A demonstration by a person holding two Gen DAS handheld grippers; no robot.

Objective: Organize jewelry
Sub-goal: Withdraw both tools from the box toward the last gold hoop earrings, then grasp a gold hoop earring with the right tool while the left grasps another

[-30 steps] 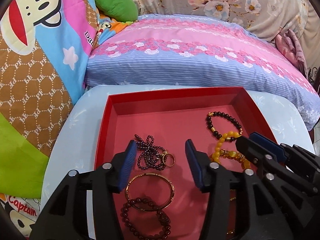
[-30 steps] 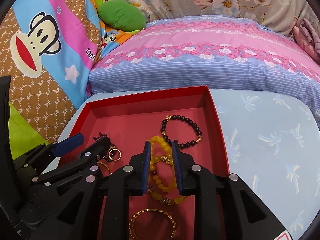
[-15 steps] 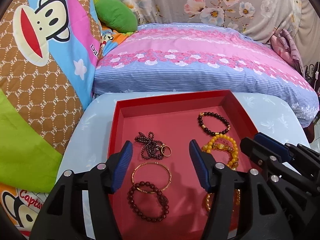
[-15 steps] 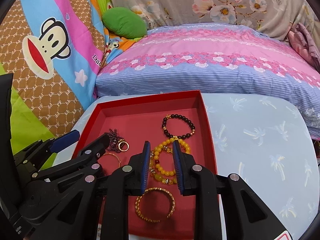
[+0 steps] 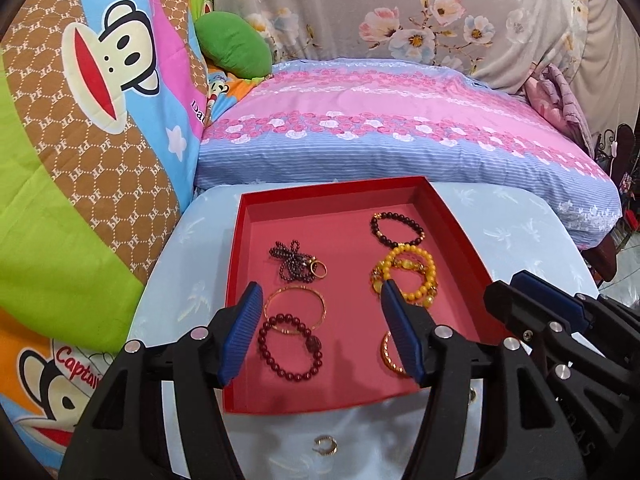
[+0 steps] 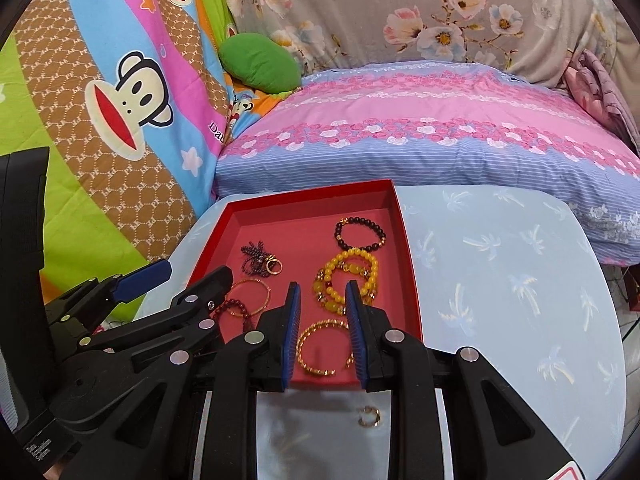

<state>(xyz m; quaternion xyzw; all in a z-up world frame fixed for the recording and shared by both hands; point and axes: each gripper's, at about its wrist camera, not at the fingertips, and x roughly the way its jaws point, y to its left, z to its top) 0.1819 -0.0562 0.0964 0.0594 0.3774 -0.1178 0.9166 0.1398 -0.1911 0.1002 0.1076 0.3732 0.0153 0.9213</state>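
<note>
The bracelets (image 5: pixel 290 350) lie inside the red tray (image 5: pixel 332 196). The left gripper (image 5: pixel 320 334) stands wide apart and empty; the right gripper (image 6: pixel 322 342) is narrowly apart, also empty. The quilt (image 5: pixel 72 152) reads "Captain" and "PF".

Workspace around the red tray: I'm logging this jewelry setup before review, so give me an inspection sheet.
Surface: pale blue table with palm print.
Job's things: red tray holds black bead bracelet, yellow bead bracelets, dark bead tangle with ring, thin gold bangle, maroon bead bracelet, gold open bangle.
Clutter: small gold ring on the table outside the tray.
Grippers: left gripper jaws wide, empty; right gripper jaws narrow, empty.
Cables: nothing seen.
Surroundings: pink-blue pillow, cartoon monkey blanket, green cushion.
</note>
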